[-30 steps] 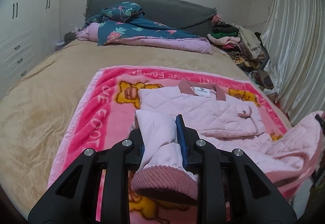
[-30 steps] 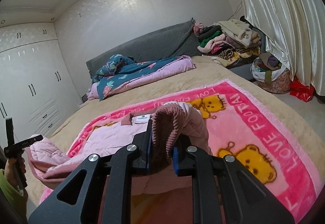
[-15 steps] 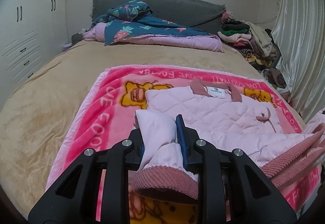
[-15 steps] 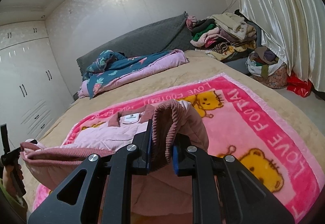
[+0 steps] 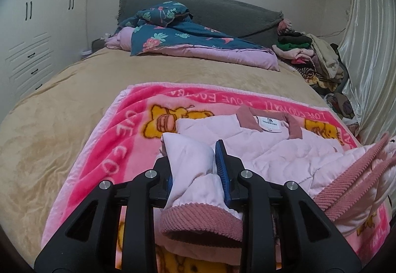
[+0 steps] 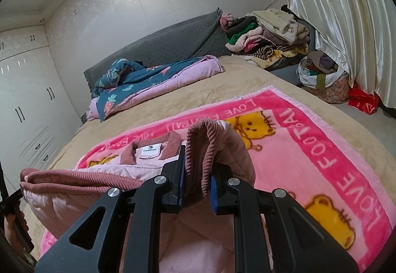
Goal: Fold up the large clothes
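"LOVE FOOTBALL" in white along the pink blanket [image 6: 307, 154] border; jacket's neck label [image 6: 149, 150] unreadable.

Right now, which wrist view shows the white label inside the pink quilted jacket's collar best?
The left wrist view: the white label faces the camera, unobstructed, framed by the dusty-rose collar of the pink quilted jacket. The right wrist view shows the label too, but tilted and partly crowded by the raised ribbed hem.

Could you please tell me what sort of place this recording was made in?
Most likely a home bedroom: a bed with a grey headboard, white built-in wardrobes along the wall, and piles of clothes beside a pale curtain.
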{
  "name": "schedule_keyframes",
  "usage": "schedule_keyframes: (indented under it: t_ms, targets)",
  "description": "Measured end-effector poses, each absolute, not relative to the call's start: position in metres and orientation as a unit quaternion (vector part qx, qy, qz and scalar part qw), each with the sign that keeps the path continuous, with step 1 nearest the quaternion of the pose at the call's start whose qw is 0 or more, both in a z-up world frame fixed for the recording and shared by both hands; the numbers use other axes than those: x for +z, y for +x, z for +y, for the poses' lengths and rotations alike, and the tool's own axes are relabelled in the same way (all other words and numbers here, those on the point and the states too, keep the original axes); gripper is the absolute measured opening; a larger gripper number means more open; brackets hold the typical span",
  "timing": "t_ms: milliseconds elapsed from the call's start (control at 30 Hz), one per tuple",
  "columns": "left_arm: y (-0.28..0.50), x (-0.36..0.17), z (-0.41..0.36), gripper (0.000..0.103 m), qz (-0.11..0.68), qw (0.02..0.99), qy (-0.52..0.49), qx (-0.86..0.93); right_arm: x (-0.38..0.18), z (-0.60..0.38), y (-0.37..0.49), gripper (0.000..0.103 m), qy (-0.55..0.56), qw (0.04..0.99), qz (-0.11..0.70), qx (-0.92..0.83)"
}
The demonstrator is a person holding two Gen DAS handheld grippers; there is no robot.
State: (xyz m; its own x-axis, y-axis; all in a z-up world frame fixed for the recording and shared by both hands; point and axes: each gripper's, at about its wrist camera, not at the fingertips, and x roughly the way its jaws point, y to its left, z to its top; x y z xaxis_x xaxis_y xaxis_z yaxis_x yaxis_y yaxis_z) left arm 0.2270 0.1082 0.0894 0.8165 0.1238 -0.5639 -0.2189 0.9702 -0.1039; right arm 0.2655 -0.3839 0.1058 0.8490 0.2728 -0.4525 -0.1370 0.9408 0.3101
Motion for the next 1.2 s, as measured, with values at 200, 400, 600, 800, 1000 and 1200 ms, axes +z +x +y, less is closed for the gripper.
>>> schedule_keyframes:
  t_ms: [200,400,600,800,1000,1200]
  targets:
    - [0.238,0.084,0.112,0.027,0.286,0.948,-0.1,0.093,0.098,-0.38,0.288,0.015,0.129,0.951,0.266,0.095]
    - [0.248,0.079,0.111,0.034,0.282,0.948,-0.11,0.101,0.092,-0.376,0.304,0.015,0.122,0.95,0.275,0.086]
    - [0.257,0.075,0.108,0.047,0.28,0.949,-0.108,0.099,0.086,-0.373,0.315,0.015,0.116,0.949,0.283,0.078]
    - [0.263,0.066,0.111,0.049,0.284,0.947,-0.113,0.095,0.081,-0.372,0.325,0.018,0.127,0.943,0.294,0.086]
    - [0.266,0.056,0.116,0.052,0.295,0.944,-0.12,0.083,0.083,-0.376,0.325,0.066,0.17,0.937,0.288,0.103]
    - [0.271,0.051,0.112,0.054,0.299,0.945,-0.114,0.073,0.095,-0.371,0.303,0.084,0.151,0.948,0.255,0.117]
